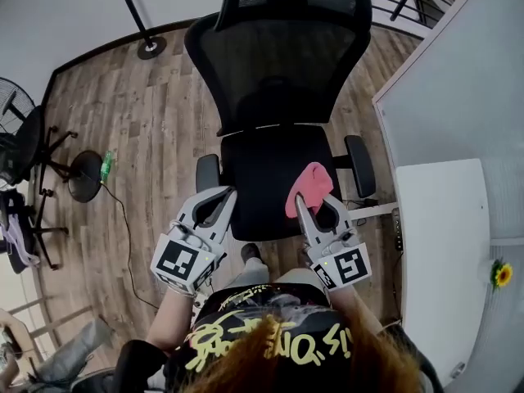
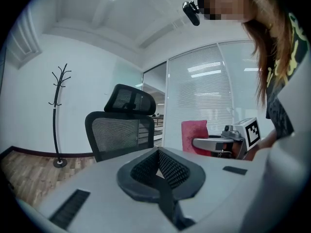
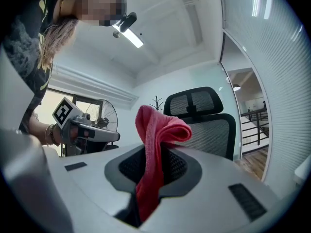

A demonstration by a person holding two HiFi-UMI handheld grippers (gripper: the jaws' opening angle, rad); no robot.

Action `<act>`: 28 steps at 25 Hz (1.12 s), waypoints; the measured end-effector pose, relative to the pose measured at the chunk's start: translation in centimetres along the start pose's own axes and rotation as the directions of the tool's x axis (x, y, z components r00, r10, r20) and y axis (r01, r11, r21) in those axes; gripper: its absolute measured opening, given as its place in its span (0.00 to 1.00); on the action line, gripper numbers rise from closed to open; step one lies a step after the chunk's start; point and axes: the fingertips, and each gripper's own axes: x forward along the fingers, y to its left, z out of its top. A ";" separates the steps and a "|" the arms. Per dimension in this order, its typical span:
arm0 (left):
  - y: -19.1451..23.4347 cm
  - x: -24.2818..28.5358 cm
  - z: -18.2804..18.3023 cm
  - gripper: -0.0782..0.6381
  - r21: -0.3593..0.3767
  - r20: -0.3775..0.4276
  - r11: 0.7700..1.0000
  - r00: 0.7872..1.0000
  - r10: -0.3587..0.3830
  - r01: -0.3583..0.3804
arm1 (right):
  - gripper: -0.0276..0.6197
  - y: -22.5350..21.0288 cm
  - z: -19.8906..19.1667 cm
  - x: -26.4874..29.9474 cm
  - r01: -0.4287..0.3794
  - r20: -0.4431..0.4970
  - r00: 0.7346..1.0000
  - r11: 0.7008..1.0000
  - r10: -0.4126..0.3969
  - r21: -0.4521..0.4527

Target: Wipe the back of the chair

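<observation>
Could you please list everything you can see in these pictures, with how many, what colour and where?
Office chair: one, black mesh, centre, facing the person.
Cloth: one, pink, clamped in the right gripper.
Coat stand: one, black, by the far wall.
Fan: one, black, on the left.
Bottle: one, green, on the wood floor left of the chair.
Desk: one, white, at the right.
Flower: one, yellow, beside the desk at far right.
Left gripper: one, grey, jaws shut, empty.
Right gripper: one, grey, jaws shut on the cloth.
</observation>
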 end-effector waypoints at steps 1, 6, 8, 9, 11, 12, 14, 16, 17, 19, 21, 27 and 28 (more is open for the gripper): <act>0.2 0.4 0.0 0.10 0.000 0.001 1.000 1.000 -0.006 0.006 | 0.14 -0.4 -0.1 0.2 0.008 -0.001 1.000 1.000 -0.008 0.000; 0.7 1.2 -0.2 0.10 -0.007 0.004 1.000 1.000 -0.016 0.017 | 0.14 -1.1 -0.6 0.6 0.026 -0.013 1.000 1.000 -0.026 -0.004; 0.7 1.7 -0.6 0.10 -0.015 -0.003 1.000 1.000 -0.018 0.018 | 0.14 -1.4 -0.9 0.5 0.026 -0.021 0.999 1.000 -0.026 -0.004; 0.6 1.9 -0.9 0.10 -0.018 -0.007 1.000 1.000 -0.018 0.018 | 0.14 -1.6 -1.1 0.5 0.025 -0.024 0.999 1.000 -0.025 -0.003; 0.5 2.2 -1.3 0.10 -0.022 -0.015 1.000 1.000 -0.017 0.017 | 0.14 -1.9 -1.5 0.5 0.020 -0.029 0.999 1.000 -0.020 0.002; 0.3 2.4 -1.4 0.10 -0.023 -0.020 1.000 1.000 -0.017 0.016 | 0.14 -2.0 -1.7 0.5 0.017 -0.031 0.999 1.000 -0.017 0.006; 0.1 2.5 -1.5 0.10 -0.028 -0.029 1.000 1.000 -0.010 0.009 | 0.14 -2.0 -2.2 0.5 0.007 -0.038 0.999 1.000 -0.007 0.013; -0.1 2.5 -1.6 0.10 -0.034 -0.031 0.999 1.000 -0.005 0.004 | 0.14 -2.0 -2.7 0.5 -0.006 -0.047 0.999 1.000 0.006 0.015; -0.2 2.7 -1.7 0.10 -0.035 -0.030 0.999 1.000 -0.004 0.003 | 0.14 -2.1 -2.8 0.6 -0.011 -0.048 0.999 1.000 0.011 0.014; -0.1 3.4 -1.8 0.10 -0.033 -0.021 0.999 1.000 0.007 -0.007 | 0.14 -3.1 -2.9 0.9 -0.016 -0.046 0.999 1.000 0.017 0.013; 0.1 4.9 -1.7 0.10 -0.036 -0.020 0.999 1.000 0.023 -0.024 | 0.14 -5.0 -3.0 1.4 -0.018 -0.047 0.999 1.000 0.019 0.014; -0.1 8.6 -2.0 0.10 -0.057 -0.063 0.997 0.997 0.051 -0.054 | 0.14 -12.1 -4.2 2.5 0.027 -0.072 0.997 1.000 -0.027 0.001; -0.1 8.8 -2.2 0.10 -0.061 -0.068 0.996 0.996 0.058 -0.062 | 0.14 -13.2 -4.4 2.7 0.039 -0.077 0.996 0.999 -0.039 -0.006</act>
